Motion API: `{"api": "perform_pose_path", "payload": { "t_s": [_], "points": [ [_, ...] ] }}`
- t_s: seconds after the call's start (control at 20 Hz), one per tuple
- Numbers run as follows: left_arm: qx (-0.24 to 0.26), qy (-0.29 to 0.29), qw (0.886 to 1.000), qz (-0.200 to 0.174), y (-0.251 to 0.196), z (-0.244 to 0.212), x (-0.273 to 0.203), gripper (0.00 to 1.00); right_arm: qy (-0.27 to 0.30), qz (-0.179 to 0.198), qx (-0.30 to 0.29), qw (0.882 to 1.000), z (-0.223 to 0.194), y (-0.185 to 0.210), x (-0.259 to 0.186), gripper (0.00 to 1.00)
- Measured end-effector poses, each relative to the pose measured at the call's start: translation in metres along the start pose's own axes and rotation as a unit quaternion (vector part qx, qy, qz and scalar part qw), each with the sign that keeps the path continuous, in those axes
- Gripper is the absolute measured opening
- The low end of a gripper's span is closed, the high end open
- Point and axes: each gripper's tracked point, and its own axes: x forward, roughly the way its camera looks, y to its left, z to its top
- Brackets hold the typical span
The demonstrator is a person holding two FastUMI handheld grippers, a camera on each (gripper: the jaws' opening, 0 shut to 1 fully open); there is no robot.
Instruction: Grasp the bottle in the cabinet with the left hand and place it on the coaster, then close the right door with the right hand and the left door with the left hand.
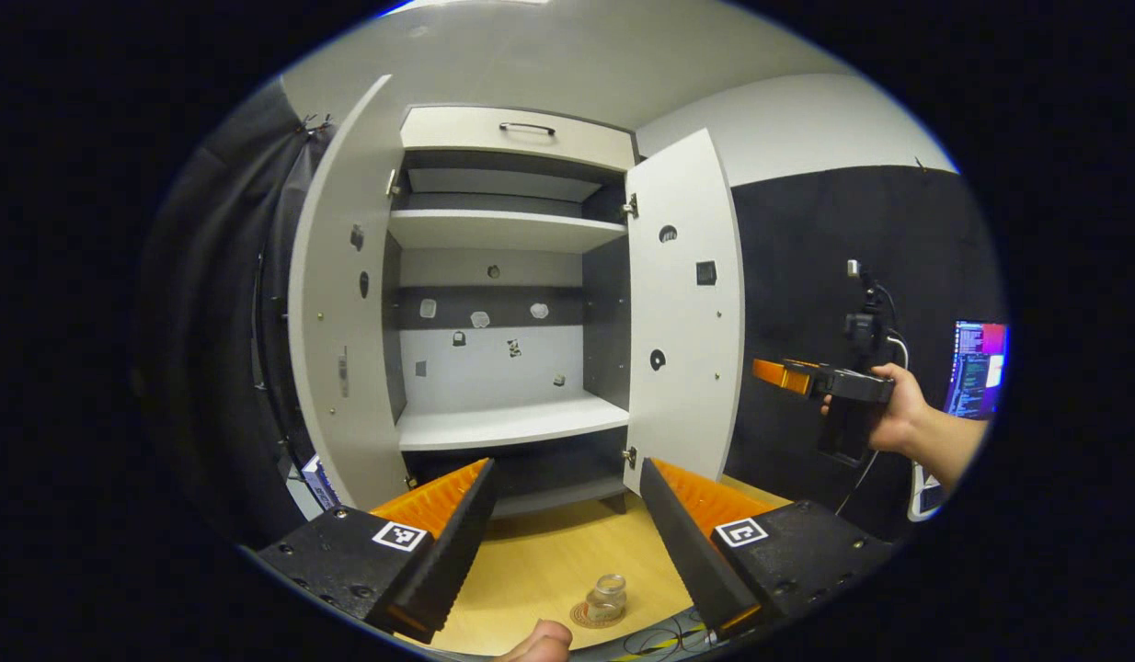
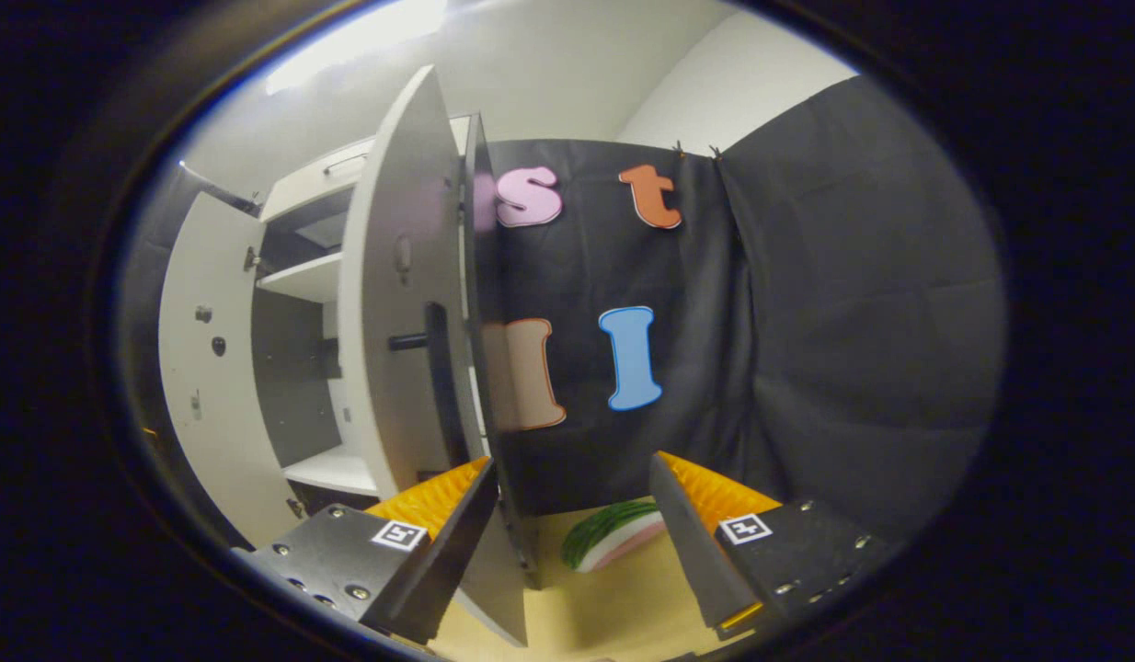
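Observation:
A small clear glass bottle (image 1: 608,596) stands on a round coaster (image 1: 590,616) on the wooden table, low between my left gripper's fingers. My left gripper (image 1: 565,469) is open and holds nothing; it faces the open cabinet. Both the left door (image 1: 342,303) and the right door (image 1: 687,313) are swung wide. My right gripper (image 1: 781,374) is held by a hand to the right of the right door. In the right gripper view, the right gripper (image 2: 569,464) is open, and the right door's edge (image 2: 480,368) stands just by its left finger. The door's outer face (image 2: 402,303) carries a dark handle (image 2: 411,342).
The cabinet shelves (image 1: 512,423) are bare, with a drawer (image 1: 521,133) on top. A green and pink slice-shaped object (image 2: 613,542) lies on the table (image 2: 623,607) by the black cloth wall. A lit screen (image 1: 977,368) stands at the far right. A fingertip (image 1: 542,639) shows at the bottom.

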Motion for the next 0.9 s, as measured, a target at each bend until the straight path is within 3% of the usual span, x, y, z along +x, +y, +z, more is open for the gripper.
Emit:
{"api": "perform_pose_path", "payload": {
  "t_s": [0.2,0.5,0.75,0.8,0.85,0.9],
  "points": [
    [0.013,-0.013,0.998,0.054,0.044,0.004,-0.018,0.98,0.009,0.008,0.011,1.000,0.016,-0.004,0.030,1.00],
    [0.007,0.004,0.995,0.095,0.084,-0.014,-0.039,0.98,0.073,0.076,-0.038,0.994,0.003,0.024,0.042,0.96],
    [-0.019,-0.012,0.995,0.094,0.091,-0.010,-0.052,0.99,0.088,0.067,-0.055,0.992,0.003,0.043,0.032,0.95],
    [-0.021,-0.010,0.995,0.097,0.094,-0.011,-0.054,0.97,0.082,0.064,-0.059,0.993,0.005,0.048,0.031,0.88],
    [-0.022,-0.005,0.995,0.101,0.097,-0.012,-0.057,0.97,0.080,0.062,-0.062,0.993,0.005,0.052,0.029,0.95],
    [-0.024,-0.004,0.995,0.100,0.098,-0.013,-0.059,0.97,0.076,0.062,-0.062,0.993,0.005,0.057,0.028,0.95]
  ]
}}
